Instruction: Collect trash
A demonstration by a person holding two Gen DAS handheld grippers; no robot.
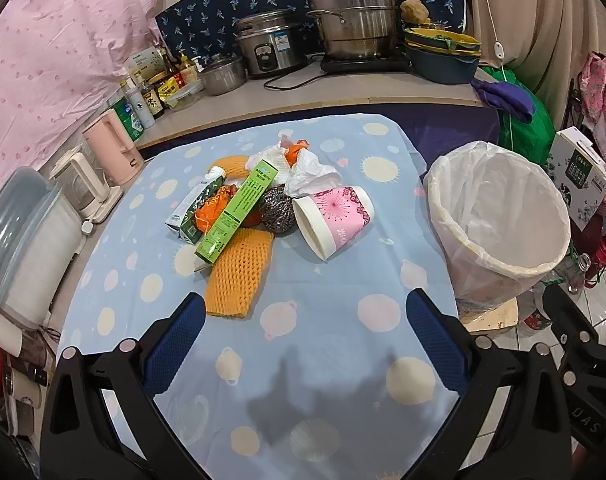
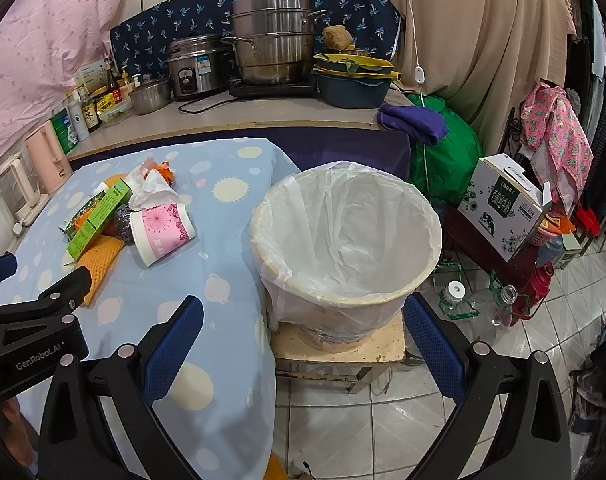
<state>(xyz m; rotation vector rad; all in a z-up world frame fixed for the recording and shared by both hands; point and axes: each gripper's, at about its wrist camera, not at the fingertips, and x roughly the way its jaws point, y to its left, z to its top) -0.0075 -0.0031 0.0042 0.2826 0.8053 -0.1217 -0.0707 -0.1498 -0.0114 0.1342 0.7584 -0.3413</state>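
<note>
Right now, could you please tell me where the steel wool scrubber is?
The steel wool scrubber sits mid-table in the trash pile in the left wrist view, between the green box on its left and the tipped pink paper cup on its right.

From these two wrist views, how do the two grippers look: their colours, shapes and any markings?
The left gripper and the right gripper look alike: black plastic frames with two angled fingers, each lined with a blue textured pad, and round silver bolts at the joints. The right wrist view shows white "GenRobot.AI" lettering on the left gripper's body. The left wrist view shows white letters "DAS" on the right one.
</note>
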